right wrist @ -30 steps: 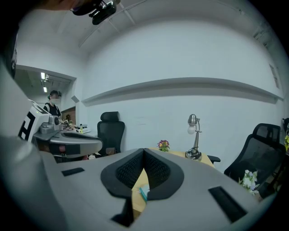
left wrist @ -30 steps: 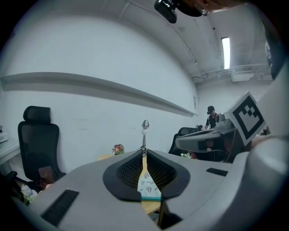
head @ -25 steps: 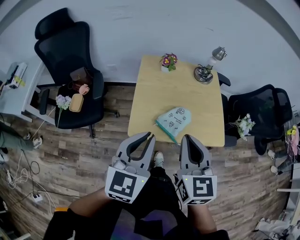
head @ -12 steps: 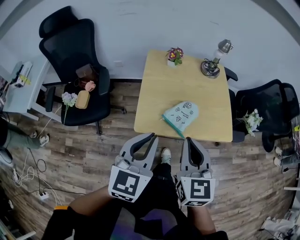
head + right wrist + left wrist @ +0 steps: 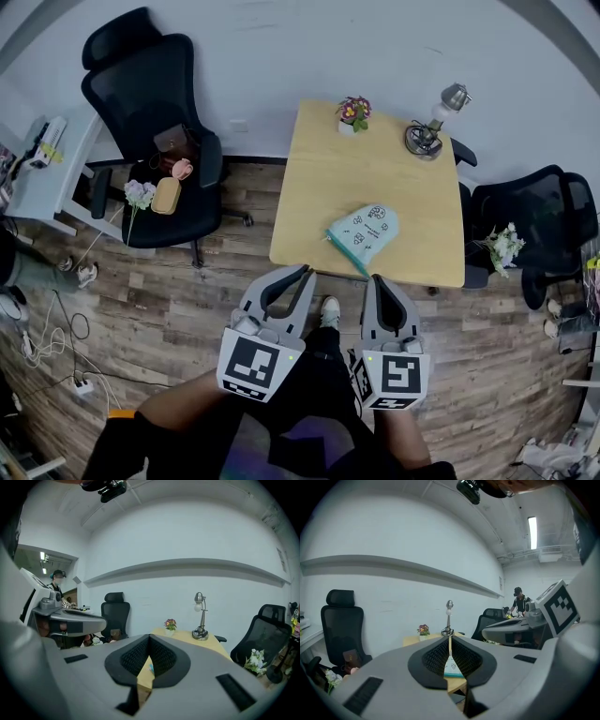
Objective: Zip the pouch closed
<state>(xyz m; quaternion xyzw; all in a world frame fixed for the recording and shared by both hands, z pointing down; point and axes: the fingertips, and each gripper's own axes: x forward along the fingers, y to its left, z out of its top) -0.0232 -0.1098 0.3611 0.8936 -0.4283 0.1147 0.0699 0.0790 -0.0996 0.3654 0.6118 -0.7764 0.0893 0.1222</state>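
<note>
A teal patterned pouch (image 5: 364, 231) lies near the front edge of the small wooden table (image 5: 394, 178), its zipper side toward me. Both grippers hang in front of the table, over the wood floor and short of the pouch. My left gripper (image 5: 301, 273) is shut with nothing in it, and my right gripper (image 5: 376, 279) is also shut and empty. In the left gripper view the pouch (image 5: 452, 667) shows through the slit of the closed left gripper (image 5: 450, 638). In the right gripper view only a sliver of the pouch (image 5: 152, 668) appears below the closed right gripper (image 5: 149, 637).
A small flower pot (image 5: 353, 112) and a desk lamp (image 5: 433, 127) stand at the table's far edge. A black office chair (image 5: 159, 141) with small items on its seat is at the left. Another black chair (image 5: 534, 225) stands at the right. Cables lie on the floor (image 5: 56, 347).
The table and pouch have shifted slightly right and down in the head view. Both grippers stay shut, side by side in front of the table.
</note>
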